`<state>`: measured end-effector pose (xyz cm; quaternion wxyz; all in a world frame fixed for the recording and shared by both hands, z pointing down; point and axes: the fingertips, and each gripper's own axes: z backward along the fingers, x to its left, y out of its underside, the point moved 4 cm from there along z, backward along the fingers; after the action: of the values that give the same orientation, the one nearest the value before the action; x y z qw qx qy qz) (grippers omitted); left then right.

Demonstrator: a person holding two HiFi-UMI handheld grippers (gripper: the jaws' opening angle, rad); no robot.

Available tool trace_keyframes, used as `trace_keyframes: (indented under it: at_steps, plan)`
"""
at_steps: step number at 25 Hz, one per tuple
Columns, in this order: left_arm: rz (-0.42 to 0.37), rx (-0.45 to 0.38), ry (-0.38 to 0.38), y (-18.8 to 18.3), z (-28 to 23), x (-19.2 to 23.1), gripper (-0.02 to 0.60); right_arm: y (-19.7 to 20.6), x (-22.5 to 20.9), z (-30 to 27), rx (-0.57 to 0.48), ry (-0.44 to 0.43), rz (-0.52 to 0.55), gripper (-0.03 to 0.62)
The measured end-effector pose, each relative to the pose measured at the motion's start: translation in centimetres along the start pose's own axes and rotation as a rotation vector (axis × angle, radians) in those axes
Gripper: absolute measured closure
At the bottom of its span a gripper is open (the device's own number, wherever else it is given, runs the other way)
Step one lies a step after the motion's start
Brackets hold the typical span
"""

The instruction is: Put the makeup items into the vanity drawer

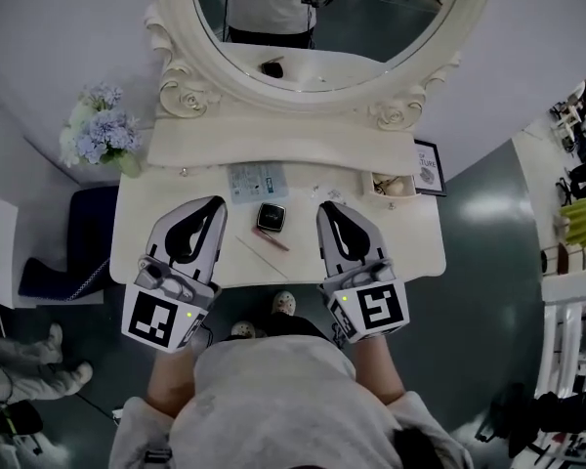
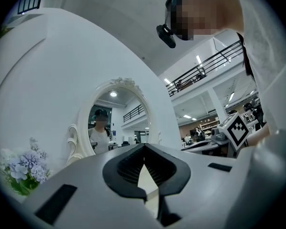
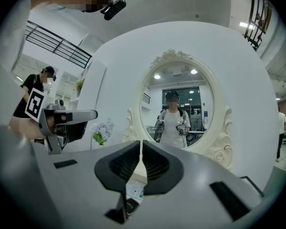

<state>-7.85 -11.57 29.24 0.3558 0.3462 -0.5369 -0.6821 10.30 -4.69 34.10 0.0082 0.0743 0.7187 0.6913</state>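
On the white vanity top (image 1: 420, 237) lie a pale blue packet (image 1: 257, 182), a black square compact (image 1: 271, 217) and a thin pink pencil (image 1: 272, 240). My left gripper (image 1: 216, 203) hovers over the left of the top, shut and holding nothing. Right of the compact, my right gripper (image 1: 324, 208) is shut and empty too. In the left gripper view the left gripper (image 2: 144, 147) has its tips touching. Through the right gripper (image 3: 141, 144) I see the packet (image 3: 135, 190) and the compact (image 3: 129, 205) below. No front drawer shows.
An oval mirror (image 1: 322, 27) stands behind a raised shelf. A small open drawer (image 1: 375, 177) with pale items sits at the shelf's right, beside a framed picture (image 1: 428, 167). Blue flowers (image 1: 103, 130) stand at the back left. The person's body is at the table's front edge.
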Motion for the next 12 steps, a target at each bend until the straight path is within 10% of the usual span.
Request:
trace_keyframes:
  at_steps: [12]
  plan:
    - [-0.038,0.13,-0.065,2.7,-0.3,-0.3,0.568,4.7,-1.2,-4.3,0.16,-0.165,-0.008,0.566]
